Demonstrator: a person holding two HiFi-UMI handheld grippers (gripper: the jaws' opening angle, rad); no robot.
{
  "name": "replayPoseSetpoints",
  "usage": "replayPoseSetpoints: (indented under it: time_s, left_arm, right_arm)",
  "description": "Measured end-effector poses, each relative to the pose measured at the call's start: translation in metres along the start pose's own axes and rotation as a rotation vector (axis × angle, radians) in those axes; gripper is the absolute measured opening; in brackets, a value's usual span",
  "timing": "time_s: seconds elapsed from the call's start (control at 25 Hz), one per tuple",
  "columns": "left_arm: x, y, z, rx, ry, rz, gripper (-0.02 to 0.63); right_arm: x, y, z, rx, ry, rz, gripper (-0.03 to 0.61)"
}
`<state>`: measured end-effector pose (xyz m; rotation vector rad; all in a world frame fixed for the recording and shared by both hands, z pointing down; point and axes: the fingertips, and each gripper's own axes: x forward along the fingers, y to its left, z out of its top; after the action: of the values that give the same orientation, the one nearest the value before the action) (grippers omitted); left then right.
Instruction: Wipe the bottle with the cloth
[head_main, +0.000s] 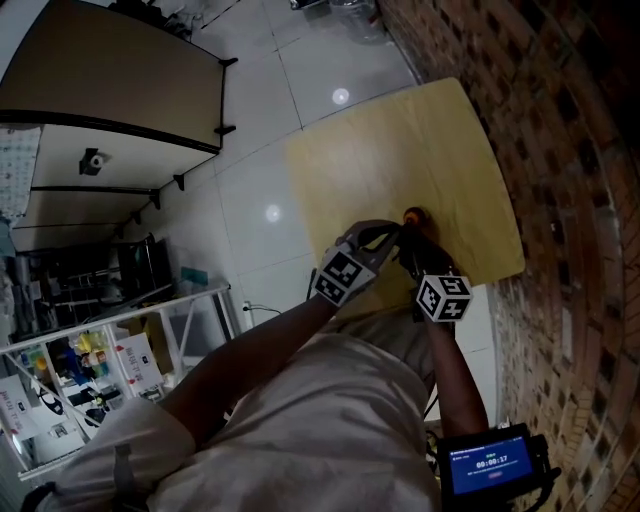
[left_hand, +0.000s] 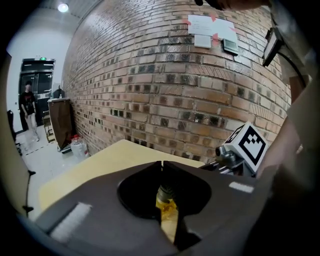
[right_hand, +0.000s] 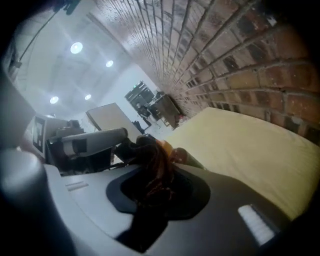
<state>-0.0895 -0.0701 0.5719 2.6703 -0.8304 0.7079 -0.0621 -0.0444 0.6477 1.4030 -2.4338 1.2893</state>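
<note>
A small bottle (head_main: 413, 215) with an orange-brown top stands over the near part of the yellow wooden table (head_main: 400, 150). My left gripper (head_main: 393, 233) comes at it from the left. In the left gripper view its jaws (left_hand: 162, 163) are shut on the bottle (left_hand: 166, 200), whose neck and yellowish contents show between them. My right gripper (head_main: 414, 248) is close on the right, and its marker cube (left_hand: 248, 142) shows beside the bottle. It is shut on a dark brownish cloth (right_hand: 151, 172), bunched up against the bottle's orange top (right_hand: 167, 146).
A brick wall (head_main: 560, 200) runs along the table's right side, with papers (left_hand: 210, 27) taped on it. White tiled floor (head_main: 250, 200) lies left of the table. Another table (head_main: 110, 80), a shelf unit (head_main: 100, 350), a floor water jug (left_hand: 79, 146) and a distant person (left_hand: 28, 107) are around.
</note>
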Motion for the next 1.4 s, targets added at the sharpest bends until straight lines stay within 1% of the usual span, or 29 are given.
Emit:
replayPoseSetpoints:
  time_s: [0.12,0.2,0.24,0.36,0.4,0.44,0.52,0.64,0.8,0.84,0.92,1.0,1.08,1.24,1.32,1.4]
  left_arm:
    - [0.006,-0.008,-0.011,-0.008,-0.002,-0.037,0.032]
    - [0.011,-0.006,-0.014,-0.013,0.004,-0.055,0.032]
    - [0.011,-0.002,-0.014,-0.014,0.007,-0.06,0.032]
    - [0.012,0.009,-0.01,-0.011,0.018,-0.071,0.032]
    - [0.012,0.01,-0.007,-0.006,0.024,-0.073,0.032]
    - [0.012,0.009,-0.004,-0.004,0.032,-0.075,0.032]
    - [0.01,0.001,0.001,-0.013,0.049,-0.084,0.032]
    - [0.01,-0.01,0.001,-0.043,0.067,-0.107,0.032]
    - [0.008,-0.011,0.006,-0.04,0.08,-0.134,0.042]
    - [0.006,-0.01,0.007,-0.044,0.085,-0.134,0.08]
    - [0.002,-0.006,0.008,-0.049,0.097,-0.132,0.188]
    - [-0.001,-0.005,0.005,-0.041,0.121,-0.131,0.242]
    - [0.001,-0.008,-0.005,-0.002,0.167,-0.128,0.289]
    - [0.013,-0.023,-0.026,0.099,0.291,-0.127,0.328]
    - [0.021,-0.024,-0.03,0.12,0.335,-0.106,0.337]
    - [0.03,-0.019,-0.029,0.114,0.359,-0.079,0.342]
  right_arm:
    - [0.009,-0.032,-0.022,0.029,0.043,-0.035,0.08]
    - [0.021,-0.048,-0.031,0.02,0.087,-0.02,0.081]
    - [0.03,-0.054,-0.036,0.002,0.124,-0.013,0.081]
    - [0.051,-0.073,-0.059,-0.105,0.298,-0.044,0.081]
    - [0.053,-0.076,-0.064,-0.12,0.336,-0.047,0.081]
    - [0.051,-0.077,-0.066,-0.114,0.349,-0.043,0.083]
    - [0.034,-0.074,-0.063,-0.068,0.325,-0.036,0.083]
    - [0.008,-0.075,-0.057,0.021,0.259,-0.057,0.083]
    - [-0.004,-0.072,-0.056,0.103,0.199,-0.067,0.083]
    - [-0.005,-0.068,-0.056,0.11,0.194,-0.061,0.083]
    - [-0.003,-0.059,-0.056,0.107,0.195,-0.041,0.083]
    - [0.0,-0.052,-0.055,0.093,0.201,-0.024,0.083]
    - [0.003,-0.051,-0.055,0.082,0.206,-0.015,0.084]
    - [0.007,-0.057,-0.054,0.076,0.205,-0.009,0.084]
    - [0.006,-0.059,-0.054,0.073,0.207,-0.014,0.084]
    - [0.006,-0.059,-0.053,0.063,0.209,-0.016,0.084]
